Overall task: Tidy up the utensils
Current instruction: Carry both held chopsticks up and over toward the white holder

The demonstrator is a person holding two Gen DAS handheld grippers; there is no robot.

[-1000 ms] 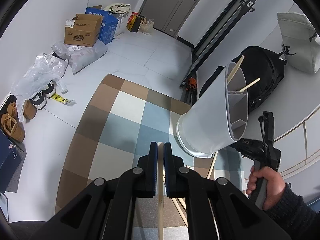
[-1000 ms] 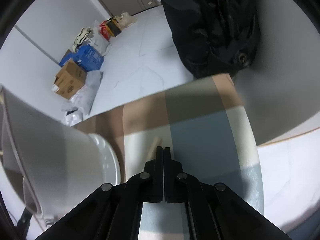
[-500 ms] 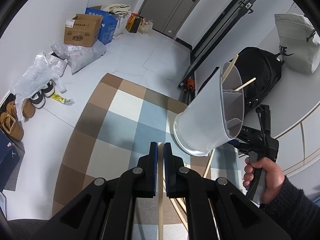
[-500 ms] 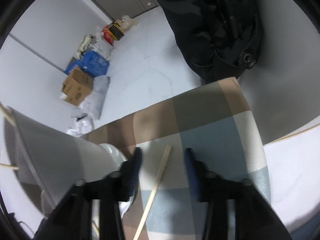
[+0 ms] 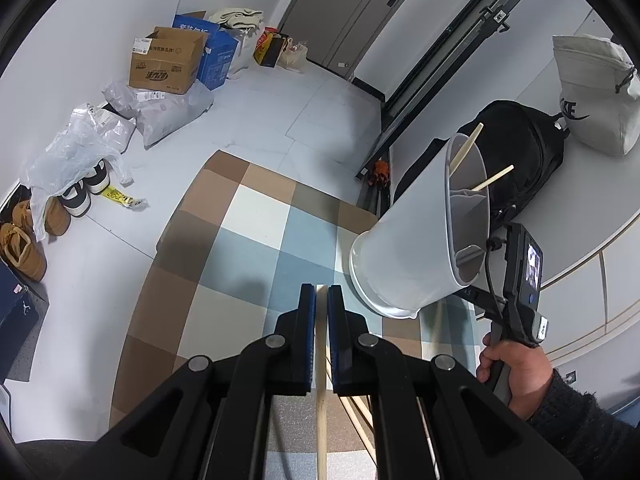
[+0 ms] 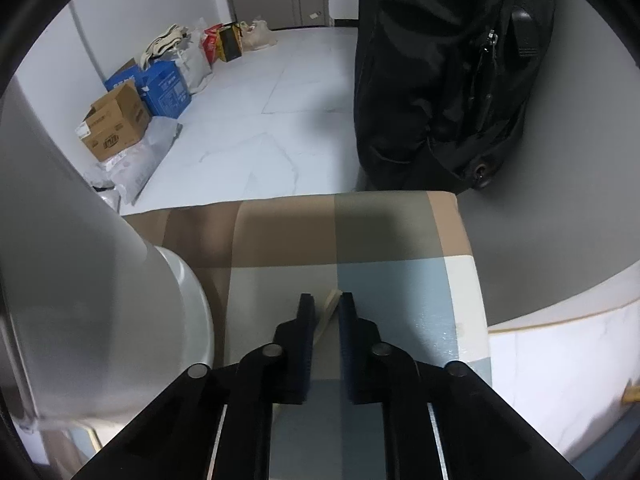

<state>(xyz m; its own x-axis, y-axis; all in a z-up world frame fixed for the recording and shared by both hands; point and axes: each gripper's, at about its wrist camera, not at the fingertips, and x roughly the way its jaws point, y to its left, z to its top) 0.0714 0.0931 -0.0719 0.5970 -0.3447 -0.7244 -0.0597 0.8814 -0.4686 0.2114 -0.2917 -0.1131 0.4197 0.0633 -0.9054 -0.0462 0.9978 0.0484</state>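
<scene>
My left gripper (image 5: 321, 290) is shut on a wooden chopstick (image 5: 321, 400) that runs back between its pads above the checked tablecloth (image 5: 260, 240). To its right a white utensil holder (image 5: 416, 240) stands on the table with two chopsticks (image 5: 464, 148) poking out of it. My right gripper (image 6: 326, 300) points down at the cloth just right of the holder (image 6: 80, 280). Its jaws are closing, and another chopstick (image 6: 326, 314) lies slanted between the pads, touching both. A hand (image 5: 516, 364) holds that gripper's handle.
Loose chopsticks (image 5: 436, 320) lie on the cloth near the holder's base. A black backpack (image 6: 440, 80) and a grey bag (image 5: 592, 96) rest behind the table. Cardboard boxes (image 5: 164, 64), plastic bags and shoes (image 5: 76, 196) line the floor at the far left.
My right gripper opened, turned and moved across the cloth, then closed around a chopstick lying there. The left gripper kept still with its chopstick.
</scene>
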